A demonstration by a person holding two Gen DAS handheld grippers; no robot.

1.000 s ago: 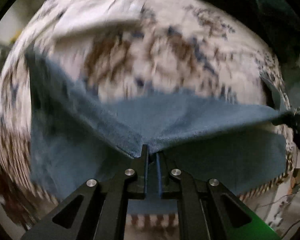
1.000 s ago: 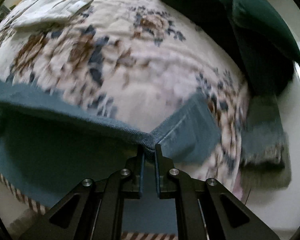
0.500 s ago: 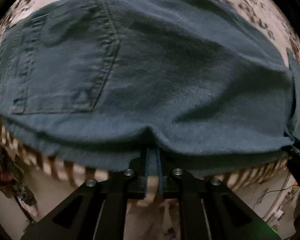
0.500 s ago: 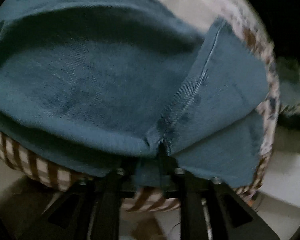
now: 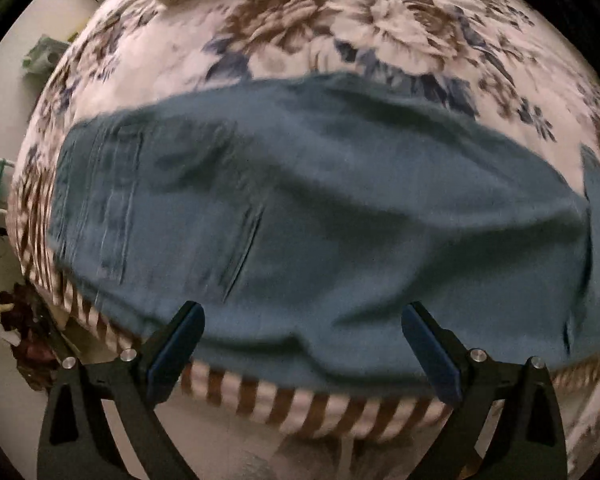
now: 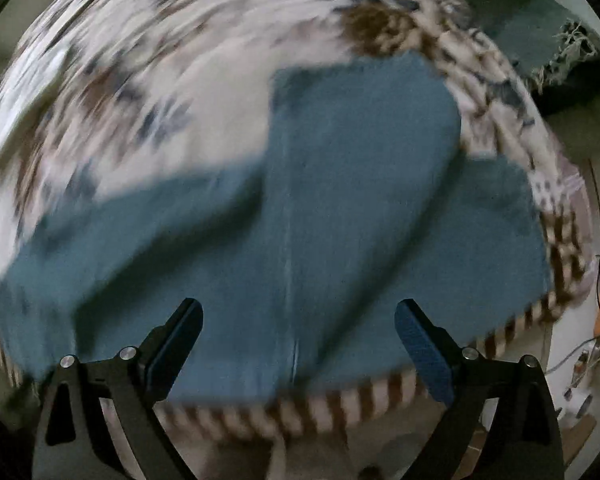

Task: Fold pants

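My left gripper (image 5: pixel 302 316) and right gripper (image 6: pixel 298 312) both gape wide, holding nothing; the blue pants (image 5: pixel 320 208) fill mid-frame on the floral bedspread (image 5: pixel 340 36).

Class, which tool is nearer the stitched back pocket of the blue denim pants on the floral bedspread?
Left. The left tool, open, faces the blue denim pants' near edge with the back pocket ahead to its left. The right tool, open, faces the leg end; no pocket shows.
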